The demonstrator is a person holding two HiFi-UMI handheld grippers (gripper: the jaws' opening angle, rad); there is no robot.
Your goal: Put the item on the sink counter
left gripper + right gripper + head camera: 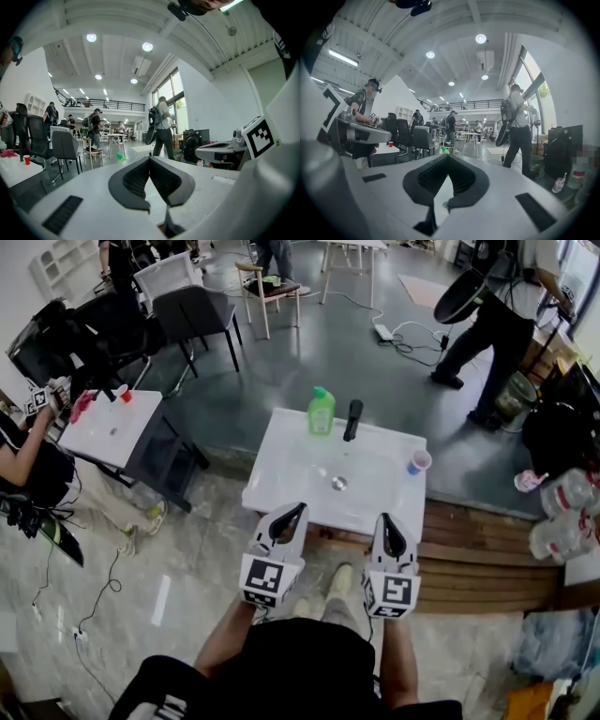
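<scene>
A white sink counter stands in front of me, with a drain in its basin. At its back edge a green bottle stands upright next to a black faucet. A small cup sits at the right rim. My left gripper and right gripper hover side by side over the counter's near edge. Both are shut, with nothing between the fingers. In the left gripper view the left gripper has its tips meeting. The right gripper looks the same in its own view.
A small white table with a red cup stands at the left, beside a seated person. Chairs are behind it. Another person stands at the back right. Water bottles and a wooden platform lie to the right.
</scene>
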